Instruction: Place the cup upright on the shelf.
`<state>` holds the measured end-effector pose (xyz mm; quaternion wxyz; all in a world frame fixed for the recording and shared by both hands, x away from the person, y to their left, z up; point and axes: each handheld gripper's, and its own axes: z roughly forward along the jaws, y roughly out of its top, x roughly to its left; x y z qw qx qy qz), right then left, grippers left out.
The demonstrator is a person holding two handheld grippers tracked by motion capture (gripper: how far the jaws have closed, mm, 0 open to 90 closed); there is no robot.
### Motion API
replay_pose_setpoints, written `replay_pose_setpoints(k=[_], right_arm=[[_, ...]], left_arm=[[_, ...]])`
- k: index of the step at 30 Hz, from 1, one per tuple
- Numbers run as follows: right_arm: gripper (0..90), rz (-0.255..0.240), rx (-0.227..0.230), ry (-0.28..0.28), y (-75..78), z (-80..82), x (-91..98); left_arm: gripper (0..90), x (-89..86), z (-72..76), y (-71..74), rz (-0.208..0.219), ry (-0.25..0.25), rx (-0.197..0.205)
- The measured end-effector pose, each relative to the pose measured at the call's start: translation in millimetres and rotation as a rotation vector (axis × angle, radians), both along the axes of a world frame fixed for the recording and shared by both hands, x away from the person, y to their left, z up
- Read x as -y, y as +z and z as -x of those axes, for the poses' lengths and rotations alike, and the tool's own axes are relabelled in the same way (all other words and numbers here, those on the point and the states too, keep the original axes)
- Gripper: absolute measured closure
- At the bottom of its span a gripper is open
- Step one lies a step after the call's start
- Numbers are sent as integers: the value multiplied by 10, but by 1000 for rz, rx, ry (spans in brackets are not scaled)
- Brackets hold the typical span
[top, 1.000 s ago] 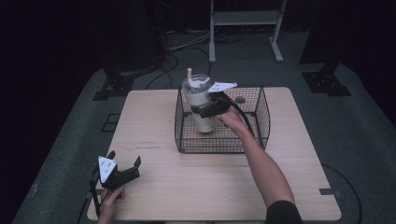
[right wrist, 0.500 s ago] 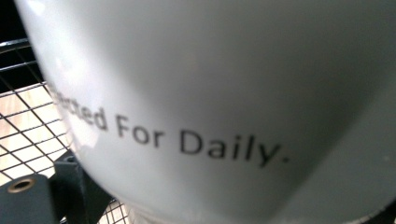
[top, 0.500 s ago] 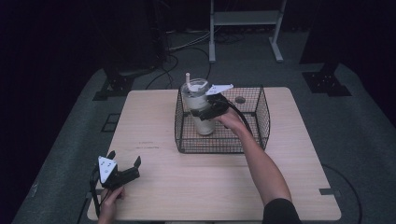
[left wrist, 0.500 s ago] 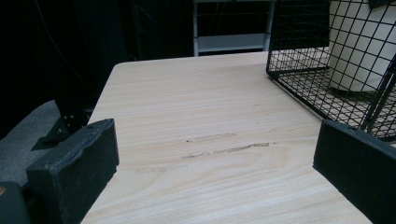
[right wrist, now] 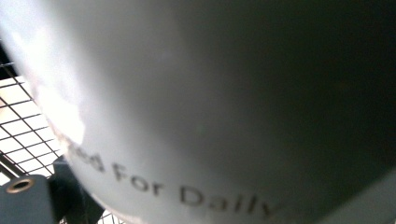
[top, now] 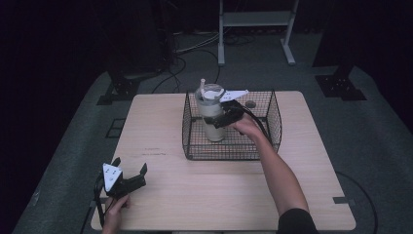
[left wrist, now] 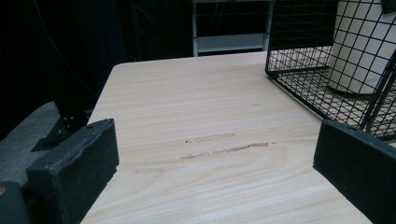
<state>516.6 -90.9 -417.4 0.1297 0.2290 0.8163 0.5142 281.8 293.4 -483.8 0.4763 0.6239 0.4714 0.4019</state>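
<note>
- While the right gripper [top: 220, 118] reaches into the wire basket [top: 272, 114], its jaws pinch the side of a tall cream cup [top: 213, 117], which stands upright with its long axis vertical.
- Cup sits in the basket's left half, toward the desk's [top: 311, 195] far edge; whether its base rests on the mesh I cannot tell.
- Right hand is the nearer by far.
- Left gripper [top: 127, 176] rests spread and empty at the near left corner, well apart from the basket.

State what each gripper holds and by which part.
The right gripper grips the cream tumbler around the middle of its body, inside the wire basket. The left gripper holds nothing, jaws apart above the table.
</note>
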Motion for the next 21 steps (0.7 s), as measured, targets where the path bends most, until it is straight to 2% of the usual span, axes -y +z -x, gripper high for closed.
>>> replay_pose_setpoints(k=[8,12,21], right_arm=[[71,7,11,11,-6,28,11],[77,10,-8,19,-10,35,49],[80,10,-1,17,-15,75,127]], left_arm=[[0,-3,-1,0,3,2,-1],[0,-5,-1,0,3,0,-1],[0,1,0,0,-2,3,-1]])
